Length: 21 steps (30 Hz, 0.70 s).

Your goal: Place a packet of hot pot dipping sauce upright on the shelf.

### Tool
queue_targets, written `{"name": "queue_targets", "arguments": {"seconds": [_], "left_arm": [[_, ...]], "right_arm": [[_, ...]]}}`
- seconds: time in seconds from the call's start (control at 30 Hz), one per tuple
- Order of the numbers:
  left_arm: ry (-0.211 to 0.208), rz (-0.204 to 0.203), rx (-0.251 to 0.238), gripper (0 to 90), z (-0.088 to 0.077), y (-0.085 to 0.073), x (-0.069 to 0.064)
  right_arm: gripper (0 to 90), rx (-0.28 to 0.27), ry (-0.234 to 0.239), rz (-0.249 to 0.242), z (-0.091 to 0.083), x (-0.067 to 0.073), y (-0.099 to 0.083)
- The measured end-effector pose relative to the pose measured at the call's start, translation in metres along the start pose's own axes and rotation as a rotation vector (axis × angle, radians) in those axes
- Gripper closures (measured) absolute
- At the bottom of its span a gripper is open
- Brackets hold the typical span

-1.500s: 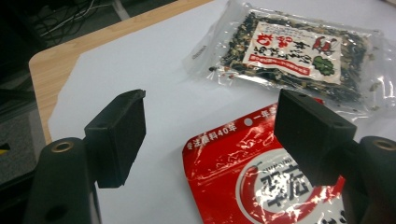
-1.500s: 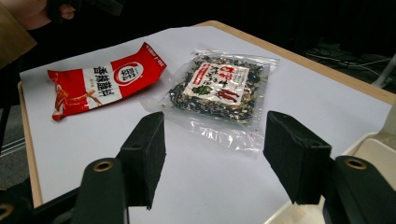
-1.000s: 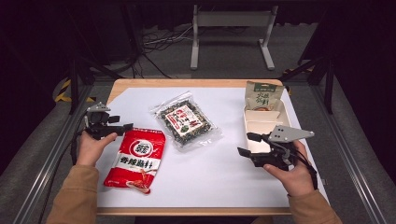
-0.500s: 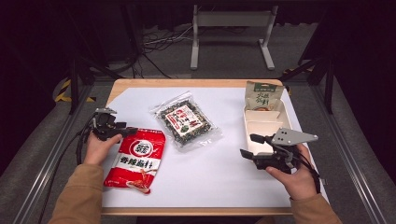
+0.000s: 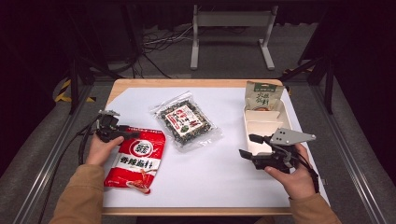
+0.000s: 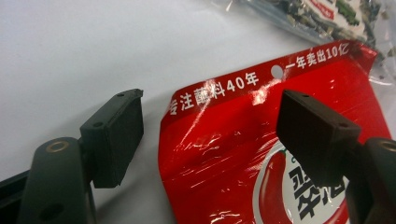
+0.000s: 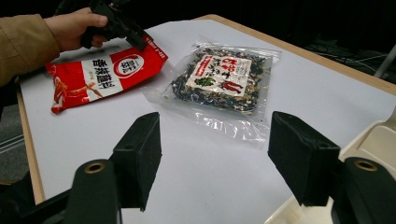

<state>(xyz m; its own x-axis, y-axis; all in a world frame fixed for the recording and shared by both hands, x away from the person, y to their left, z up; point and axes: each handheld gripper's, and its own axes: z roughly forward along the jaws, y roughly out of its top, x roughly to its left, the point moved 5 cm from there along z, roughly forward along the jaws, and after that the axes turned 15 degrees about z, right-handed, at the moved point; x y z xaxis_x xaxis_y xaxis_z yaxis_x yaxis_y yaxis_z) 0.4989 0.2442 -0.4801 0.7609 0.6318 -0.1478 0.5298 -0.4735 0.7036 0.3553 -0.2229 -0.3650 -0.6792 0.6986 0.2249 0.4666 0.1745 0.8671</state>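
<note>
A red snack packet [image 5: 137,158] lies flat at the table's left. My left gripper [image 5: 130,134] is low at its top edge. In the left gripper view the packet's upper left corner [image 6: 243,154] sits between the jaws of this gripper [image 6: 212,102]. The jaws have just been opening and the pads stand clear of the foil. My right gripper [image 5: 247,145] hovers open at the right, with nothing between its jaws [image 7: 215,126]. It faces a clear bag of dark dried mix [image 7: 219,77] that lies mid-table [image 5: 185,120].
A white divided tray [image 5: 261,126] stands at the right edge beside my right hand. A green pouch [image 5: 264,97] leans at its far end. White paper [image 5: 210,177] covers the wooden table. Cables trail off the left side.
My left hand has sunk and shifted right onto the red packet's top corner. The right hand has stayed where it was.
</note>
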Motion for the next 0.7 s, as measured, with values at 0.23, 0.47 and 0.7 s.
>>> {"name": "queue_targets", "arguments": {"seconds": [0.23,0.47,0.7], "left_arm": [[-0.045,-0.01,-0.003,25.5,0.002,-0.001,-0.002],[-0.023,0.031,0.025,37.6,0.001,-0.001,-0.007],[0.01,0.051,0.003,51.3,-0.007,0.002,-0.012]], "right_arm": [[34.3,0.003,-0.013,-0.001,0.001,-0.001,-0.001],[34.4,0.007,-0.019,0.003,0.002,-0.002,-0.002],[34.4,0.011,-0.025,0.002,0.002,-0.003,-0.003]]}}
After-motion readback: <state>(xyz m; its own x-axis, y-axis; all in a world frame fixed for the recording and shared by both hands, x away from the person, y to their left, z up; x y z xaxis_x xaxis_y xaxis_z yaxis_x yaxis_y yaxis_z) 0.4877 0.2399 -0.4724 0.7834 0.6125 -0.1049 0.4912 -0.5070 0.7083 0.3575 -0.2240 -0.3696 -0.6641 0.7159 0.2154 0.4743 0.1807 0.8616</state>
